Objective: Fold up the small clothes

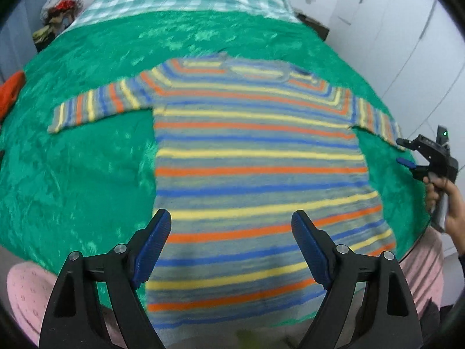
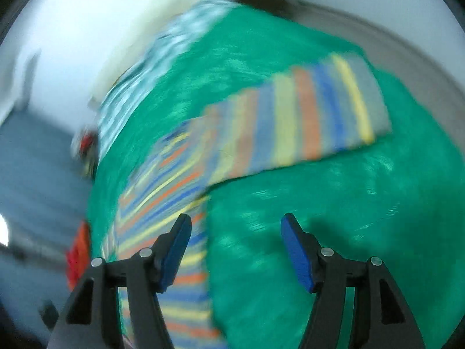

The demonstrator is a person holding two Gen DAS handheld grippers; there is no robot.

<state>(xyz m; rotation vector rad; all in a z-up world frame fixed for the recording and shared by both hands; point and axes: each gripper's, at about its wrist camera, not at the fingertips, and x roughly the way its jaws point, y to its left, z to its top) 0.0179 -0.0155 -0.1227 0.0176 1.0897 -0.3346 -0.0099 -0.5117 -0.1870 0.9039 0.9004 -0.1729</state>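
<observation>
Striped sweater [image 1: 255,157] laid flat, front up, sleeves spread, on green blanket [image 1: 87,174] covering bed. Left gripper [image 1: 231,226] released, jaws wide, above the hem, holding nothing. Right gripper [image 2: 235,229] released, empty, over blanket beside right sleeve [image 2: 305,116]. Right view blurred.

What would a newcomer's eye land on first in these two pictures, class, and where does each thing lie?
First the striped sweater, spread flat with sleeves out across the middle of the green blanket. Next, the open left gripper above its hem, and the open right gripper near the right sleeve, over blanket.
</observation>
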